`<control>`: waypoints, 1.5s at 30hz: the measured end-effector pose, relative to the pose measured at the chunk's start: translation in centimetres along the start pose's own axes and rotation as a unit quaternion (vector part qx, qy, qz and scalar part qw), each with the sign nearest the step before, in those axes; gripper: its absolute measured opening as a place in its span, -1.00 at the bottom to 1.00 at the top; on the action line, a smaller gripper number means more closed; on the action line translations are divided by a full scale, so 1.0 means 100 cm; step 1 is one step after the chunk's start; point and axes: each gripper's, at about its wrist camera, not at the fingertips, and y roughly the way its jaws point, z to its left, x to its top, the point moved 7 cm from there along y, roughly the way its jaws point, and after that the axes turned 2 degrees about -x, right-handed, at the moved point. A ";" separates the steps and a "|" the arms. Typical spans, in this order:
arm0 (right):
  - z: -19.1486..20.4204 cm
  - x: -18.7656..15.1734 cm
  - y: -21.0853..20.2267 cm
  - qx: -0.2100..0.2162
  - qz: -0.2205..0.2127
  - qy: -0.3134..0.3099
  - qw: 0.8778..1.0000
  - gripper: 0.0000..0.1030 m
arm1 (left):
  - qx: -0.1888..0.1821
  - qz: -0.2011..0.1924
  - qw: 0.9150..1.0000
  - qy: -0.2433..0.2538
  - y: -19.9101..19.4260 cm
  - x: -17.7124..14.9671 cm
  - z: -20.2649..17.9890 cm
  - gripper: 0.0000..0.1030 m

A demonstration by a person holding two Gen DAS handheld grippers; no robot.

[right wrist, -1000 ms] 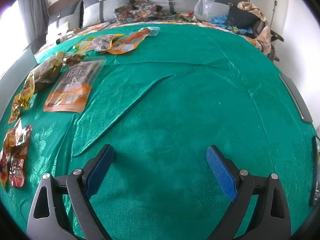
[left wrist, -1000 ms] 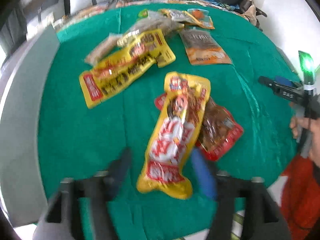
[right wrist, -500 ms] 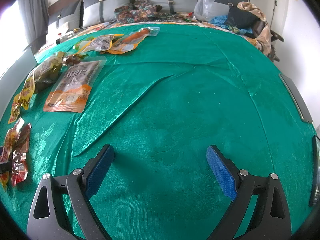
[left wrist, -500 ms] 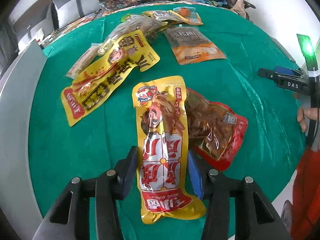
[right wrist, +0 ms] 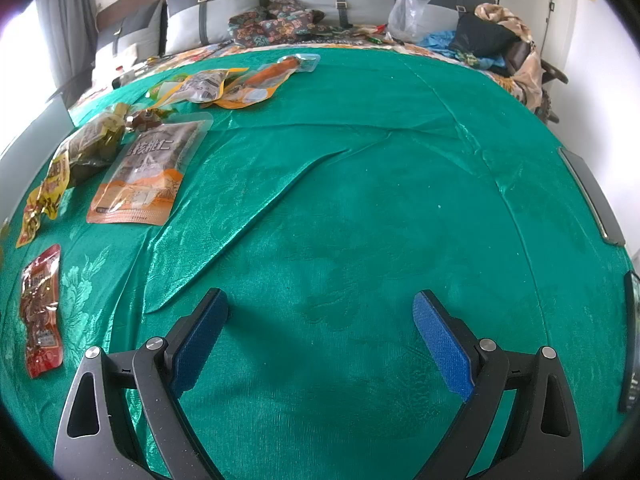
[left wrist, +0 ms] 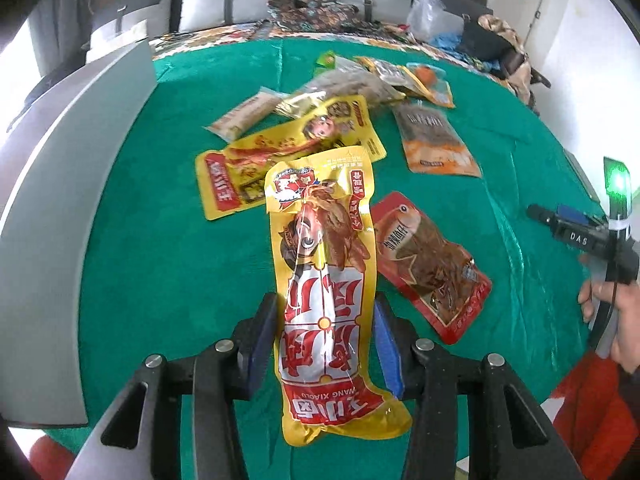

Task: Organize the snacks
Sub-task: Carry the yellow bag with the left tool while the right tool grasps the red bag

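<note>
One long yellow packet (left wrist: 324, 280) is pinched in my left claw (left wrist: 326, 332); one red packet (left wrist: 430, 264) lies beside it. My right claw (right wrist: 320, 332) hangs spread over the green cloth (right wrist: 360, 208).

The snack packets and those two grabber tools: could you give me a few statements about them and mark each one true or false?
1. The left gripper is closed on the long yellow packet. True.
2. The right gripper is holding a snack. False: its jaws stand wide open over the bare green cloth.
3. A red packet lies just right of the yellow one held. True.
4. The orange-and-grey pouch is standing upright. False: it lies flat on the cloth.
5. The cloth under the right gripper is crowded with packets. False: the packets lie off to its left.
</note>
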 end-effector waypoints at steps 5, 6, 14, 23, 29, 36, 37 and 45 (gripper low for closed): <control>0.000 0.000 0.000 0.000 0.000 0.000 1.000 0.86 | 0.001 -0.012 1.000 -0.018 -0.009 0.000 0.007 -0.12; 0.000 0.000 0.000 0.000 0.000 0.000 1.000 0.86 | 0.002 -0.016 1.000 -0.020 -0.012 0.000 0.008 -0.12; 0.000 0.000 0.000 0.000 0.000 0.000 1.000 0.86 | 0.000 -0.031 0.999 -0.040 -0.021 -0.004 0.017 -0.12; 0.000 0.000 0.000 0.000 0.000 0.000 1.000 0.86 | -0.004 -0.035 0.998 -0.053 -0.025 -0.009 0.023 -0.12; 0.000 0.000 0.000 0.000 0.000 0.000 1.000 0.86 | -0.004 -0.035 0.998 -0.056 -0.025 -0.009 0.024 -0.12; 0.001 0.000 0.000 0.000 0.000 0.000 1.000 0.86 | -0.003 -0.032 0.998 -0.050 -0.024 -0.008 0.018 -0.12; 0.001 0.000 0.000 0.000 0.000 0.000 1.000 0.86 | -0.003 -0.032 0.998 -0.049 -0.024 -0.007 0.017 -0.12; 0.001 0.000 0.000 0.000 0.000 0.000 1.000 0.86 | -0.003 -0.032 0.998 -0.051 -0.025 -0.005 0.016 -0.12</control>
